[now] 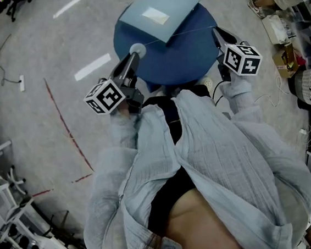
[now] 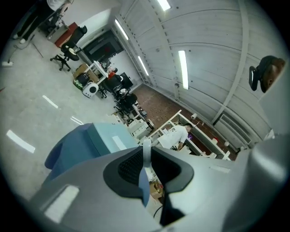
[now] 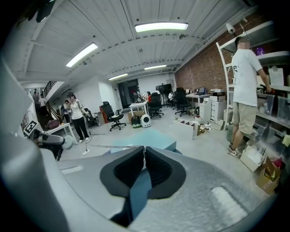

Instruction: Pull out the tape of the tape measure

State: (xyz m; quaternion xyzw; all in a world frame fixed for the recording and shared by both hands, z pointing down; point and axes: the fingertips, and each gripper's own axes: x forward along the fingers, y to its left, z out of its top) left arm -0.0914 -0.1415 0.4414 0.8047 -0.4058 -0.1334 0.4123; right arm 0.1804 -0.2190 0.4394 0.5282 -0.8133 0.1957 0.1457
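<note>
In the head view both grippers hang over a round blue table. My left gripper is shut on a small round white tape measure. A thin tape runs from it rightward to my right gripper, which is shut on the tape's end. The left gripper view shows the white case pinched between the dark pads of the left gripper. In the right gripper view the right gripper pinches the tape, which stretches left to the tape measure.
A light blue flat box lies on the table's far side. Red lines mark the floor at the left. Racks and clutter line the right side. A person stands at shelves; office chairs stand further off.
</note>
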